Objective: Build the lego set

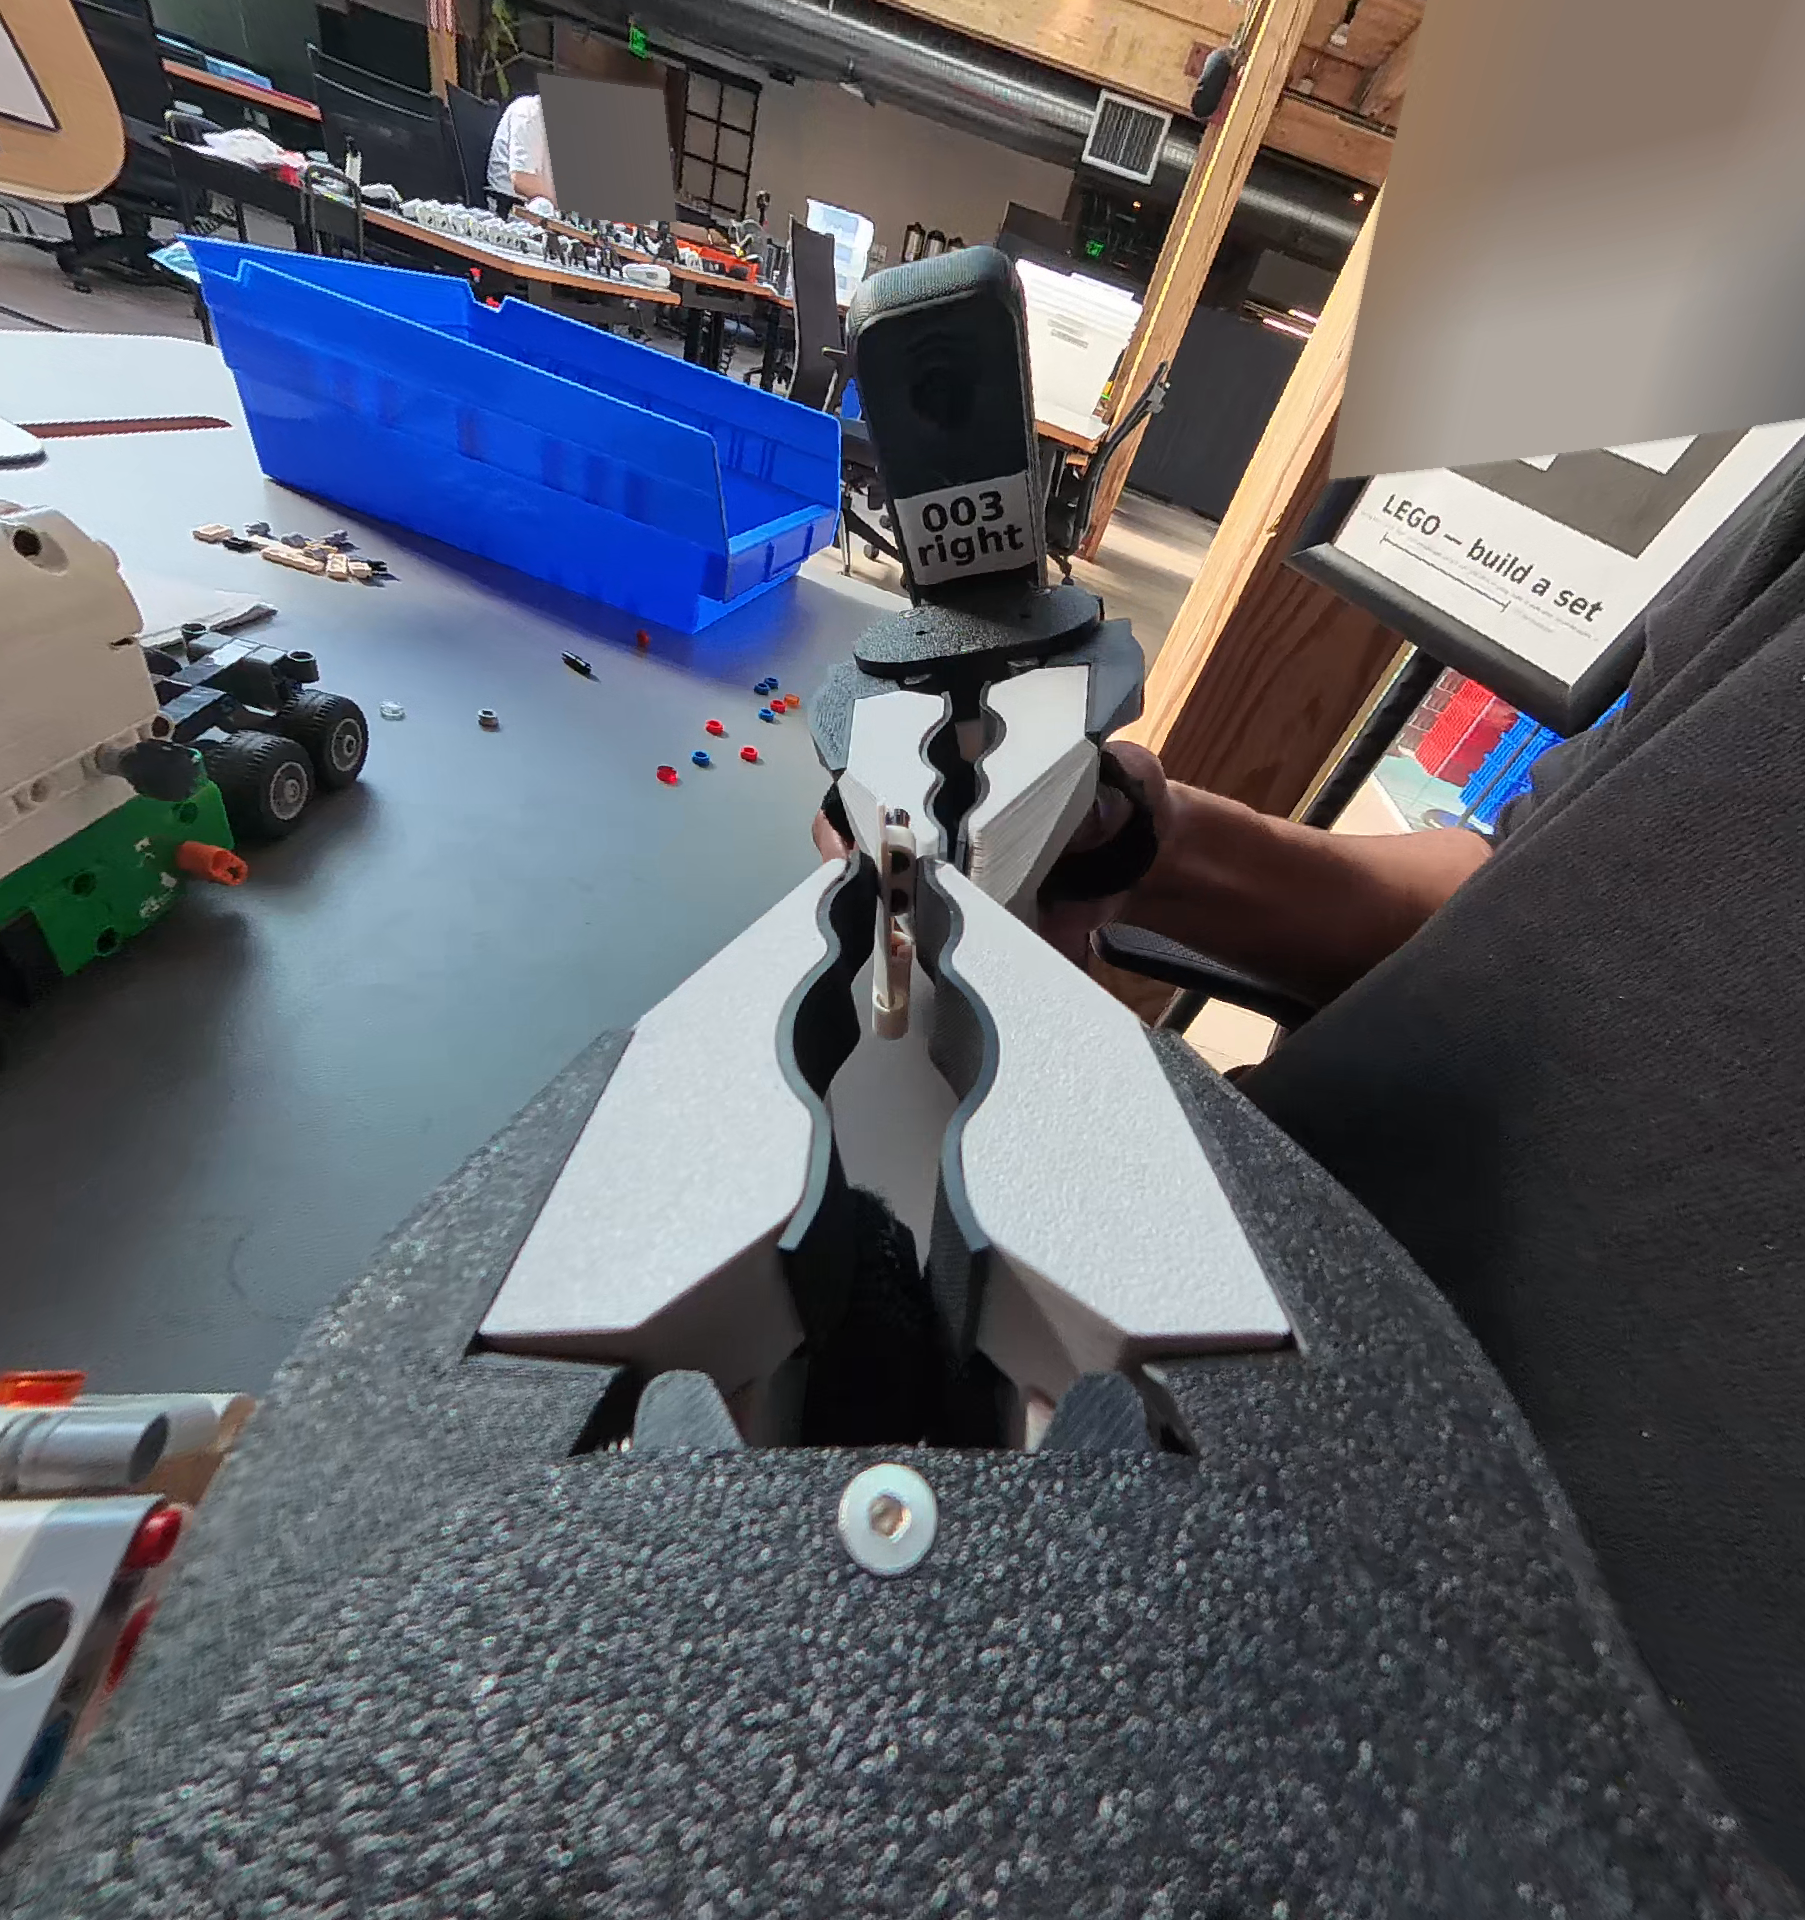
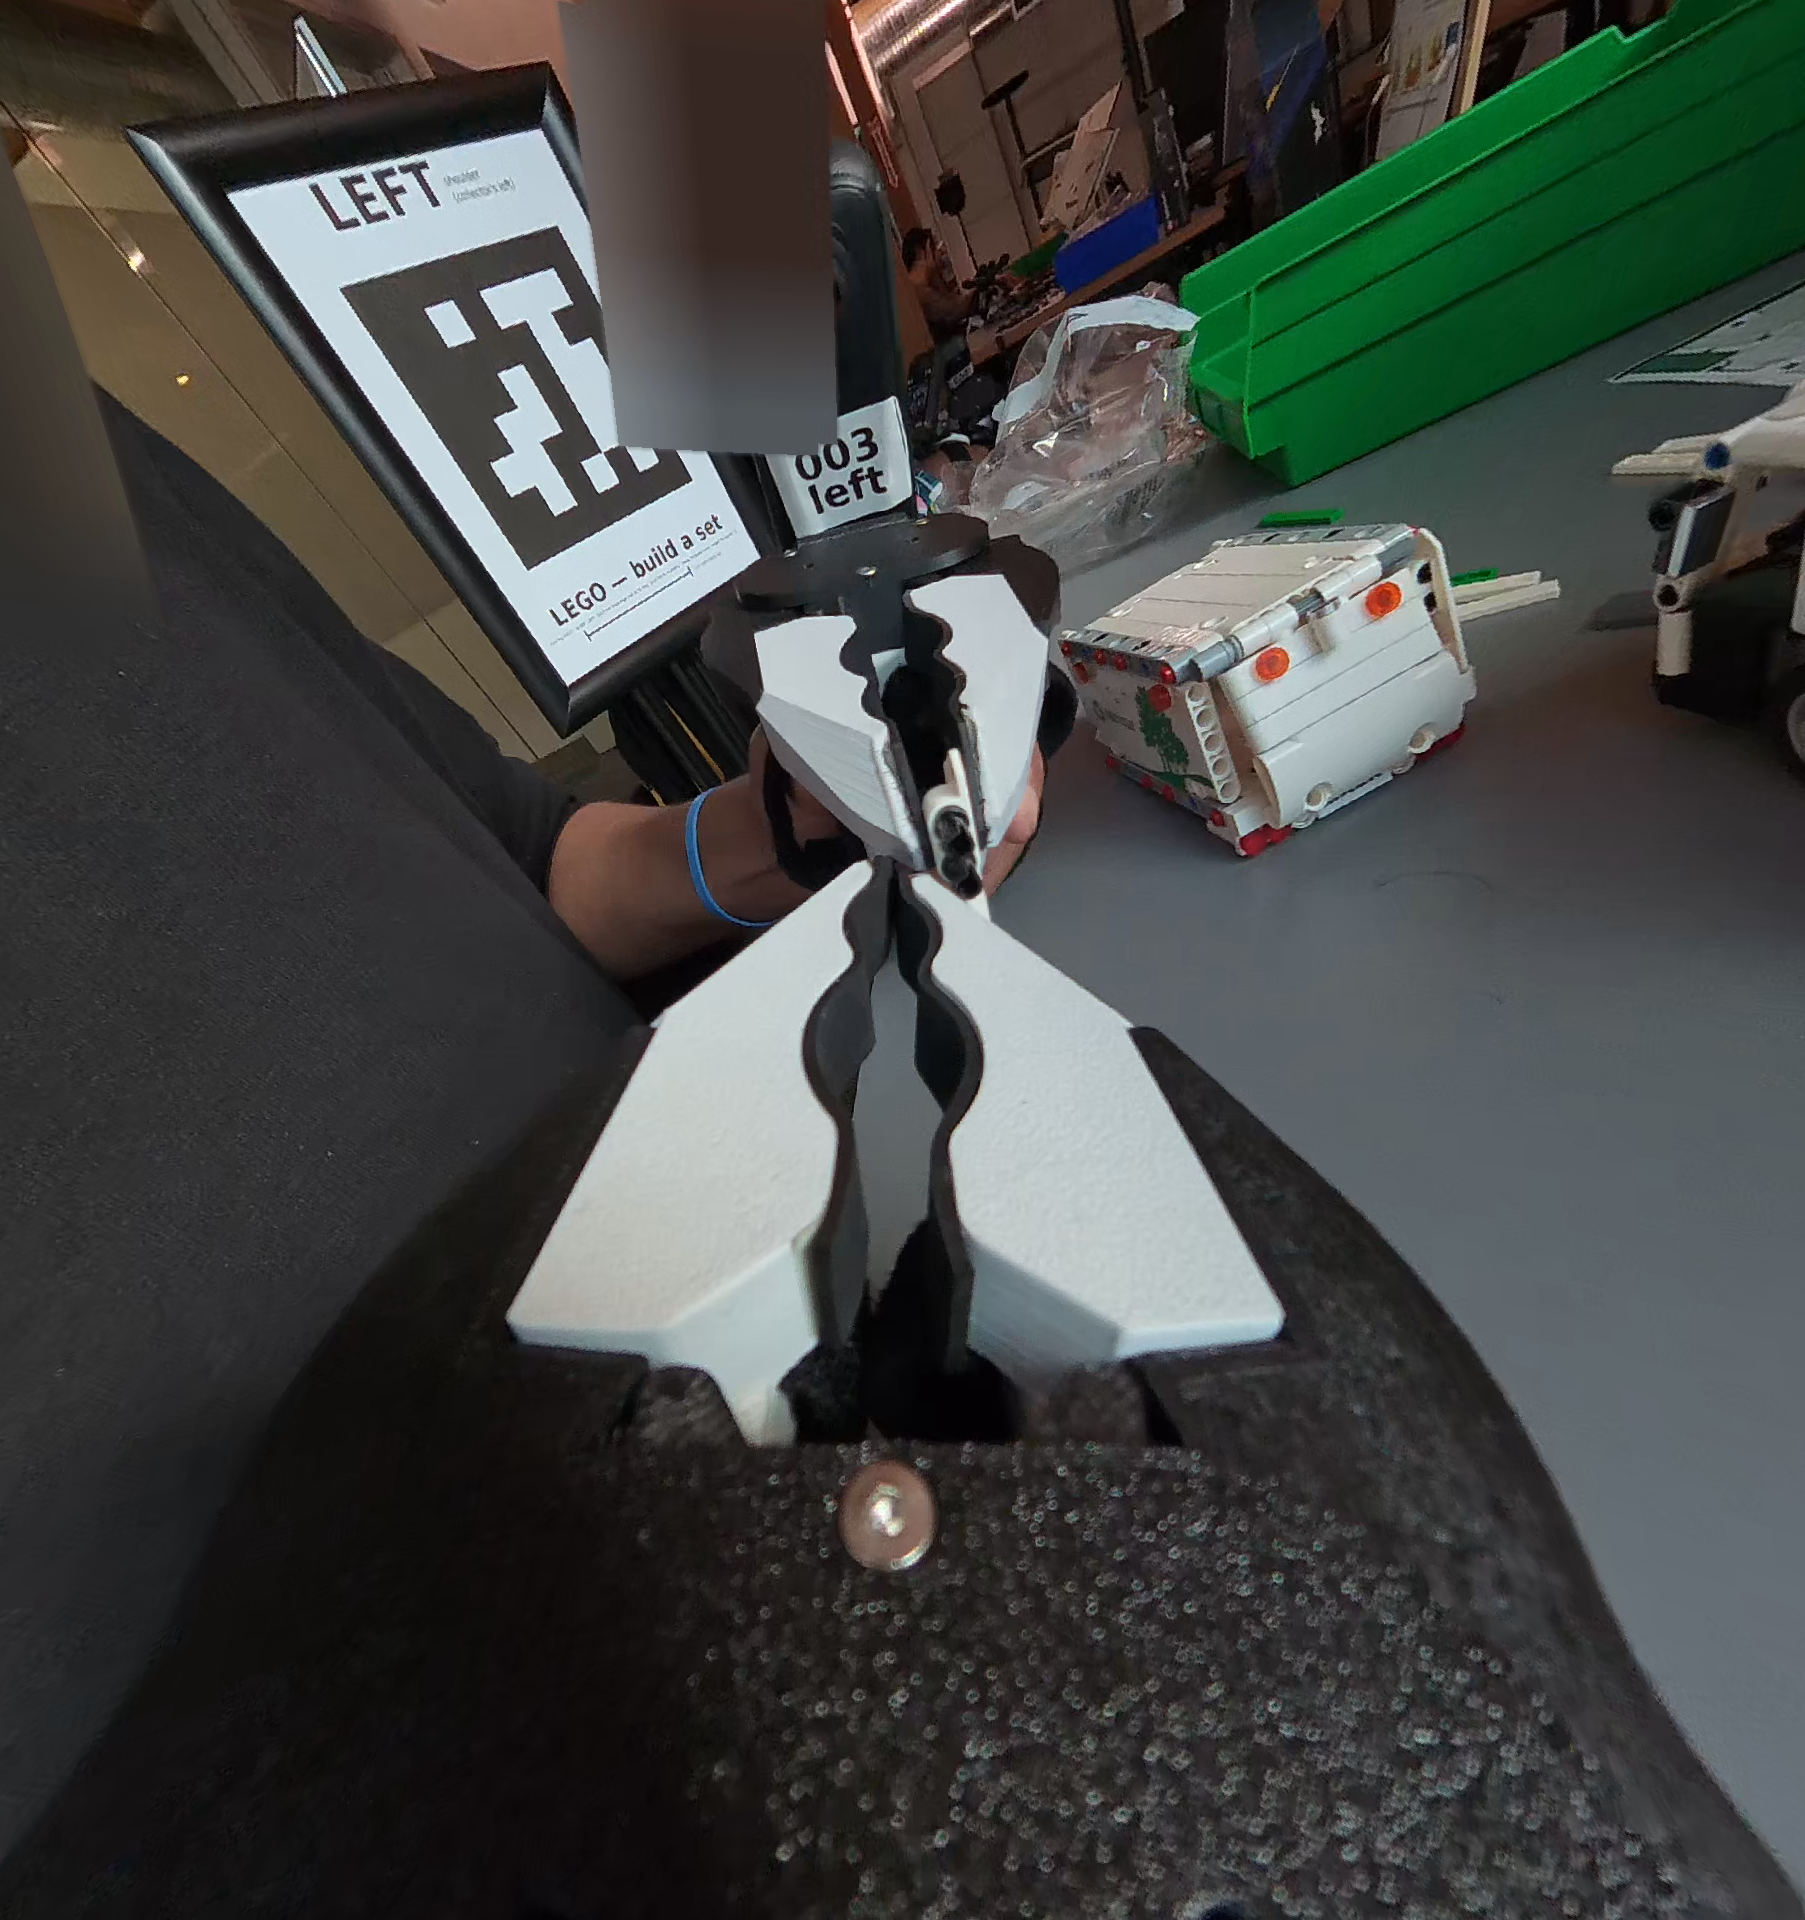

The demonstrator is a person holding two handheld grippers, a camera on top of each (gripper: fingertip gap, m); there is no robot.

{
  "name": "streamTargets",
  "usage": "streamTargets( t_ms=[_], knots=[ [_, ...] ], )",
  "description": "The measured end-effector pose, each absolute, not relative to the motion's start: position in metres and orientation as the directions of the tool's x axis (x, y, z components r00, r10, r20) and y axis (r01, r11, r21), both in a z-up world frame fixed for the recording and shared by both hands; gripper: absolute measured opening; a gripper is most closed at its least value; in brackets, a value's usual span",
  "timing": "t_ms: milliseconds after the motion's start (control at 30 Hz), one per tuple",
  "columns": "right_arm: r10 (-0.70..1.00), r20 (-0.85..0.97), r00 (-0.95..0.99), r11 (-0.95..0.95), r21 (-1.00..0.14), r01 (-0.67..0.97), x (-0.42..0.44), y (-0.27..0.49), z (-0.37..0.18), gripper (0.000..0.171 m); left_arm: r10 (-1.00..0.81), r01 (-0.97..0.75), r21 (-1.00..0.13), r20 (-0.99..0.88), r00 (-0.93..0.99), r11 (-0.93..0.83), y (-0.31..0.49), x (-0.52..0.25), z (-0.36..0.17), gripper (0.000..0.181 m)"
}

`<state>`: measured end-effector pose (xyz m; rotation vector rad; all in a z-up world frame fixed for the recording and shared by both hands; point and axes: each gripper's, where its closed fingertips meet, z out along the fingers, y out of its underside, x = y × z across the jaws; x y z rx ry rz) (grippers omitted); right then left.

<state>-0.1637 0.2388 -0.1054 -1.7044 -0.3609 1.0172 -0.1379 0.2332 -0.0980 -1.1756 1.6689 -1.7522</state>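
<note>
The jaws of the left gripper (image 1: pixel 893 883) are clamped on a small white perforated lego beam (image 1: pixel 896 914), held in the air off the near edge of the grey table (image 1: pixel 462 987); the jaws of the right gripper (image 2: pixel 903 883) are pressed together at the tips, which meet the end of that beam, though whether they pinch anything of their own I cannot tell.

The build looks well advanced but unfinished; a white and green truck body on black wheels (image 1: pixel 98 790) stands at the table's left edge, a boxy white rear section with orange round lights (image 2: pixel 1282 686) lies tipped on its side apart from it, so joining these appears to remain; loose red and blue round studs (image 1: pixel 732 727) and tan small pieces (image 1: pixel 295 551) lie scattered before a long blue plastic bin (image 1: pixel 524 436), near the far edge.

The beam is slim, off-white, with dark round holes along its length, standing roughly upright between the pads.
</note>
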Motion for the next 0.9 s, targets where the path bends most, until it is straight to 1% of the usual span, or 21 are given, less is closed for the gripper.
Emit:
streamTargets(
  t_ms=[67,133,233,267,367,533,567,633,733,900],
  knots=[
    [0.65,-0.458,0.606,-0.371,-0.887,-0.273,-0.151,0.237,-0.103,0.0,-0.804,-0.227,-0.959,0.266,-0.532,-0.167,0.234,-0.138,-0.098,0.006],
    [0.628,-0.436,0.645,-0.312,-0.9,-0.304,-0.137,0.236,-0.096,0.0,-0.818,-0.222,-0.962,0.254,-0.516,-0.159,0.236,-0.137,-0.098,0.006],
    [0.591,-0.452,0.668,-0.286,-0.892,-0.351,-0.128,0.238,-0.093,0.017,-0.841,-0.21,-0.969,0.221,-0.493,-0.132,0.236,-0.136,-0.1,0.006],
    [0.592,-0.452,0.667,-0.28,-0.892,-0.356,-0.129,0.238,-0.093,0.016,-0.847,-0.204,-0.971,0.209,-0.489,-0.122,0.236,-0.136,-0.1,0.006],
    [0.599,-0.426,0.678,-0.275,-0.905,-0.326,-0.132,0.238,-0.094,0.005,-0.85,-0.188,-0.975,0.196,-0.489,-0.117,0.236,-0.137,-0.098,0.006],
    [0.614,-0.425,0.665,-0.28,-0.905,-0.32,-0.135,0.236,-0.094,0.004,-0.836,-0.198,-0.974,0.198,-0.511,-0.109,0.232,-0.138,-0.099,0.006],
    [0.616,-0.424,0.664,-0.281,-0.905,-0.318,-0.136,0.236,-0.094,0.001,-0.835,-0.202,-0.973,0.201,-0.513,-0.11,0.231,-0.138,-0.099,0.006],
    [0.618,-0.427,0.66,-0.282,-0.904,-0.321,-0.136,0.235,-0.094,0.002,-0.83,-0.208,-0.972,0.204,-0.518,-0.109,0.231,-0.138,-0.1,0.006],
    [0.631,-0.439,0.639,-0.293,-0.898,-0.328,-0.137,0.234,-0.093,0.008,-0.823,-0.215,-0.97,0.216,-0.525,-0.117,0.23,-0.138,-0.1,0.006],
    [0.64,-0.451,0.622,-0.299,-0.892,-0.338,-0.139,0.234,-0.092,0.013,-0.808,-0.221,-0.966,0.237,-0.539,-0.136,0.23,-0.139,-0.099,0.006]
  ],
)
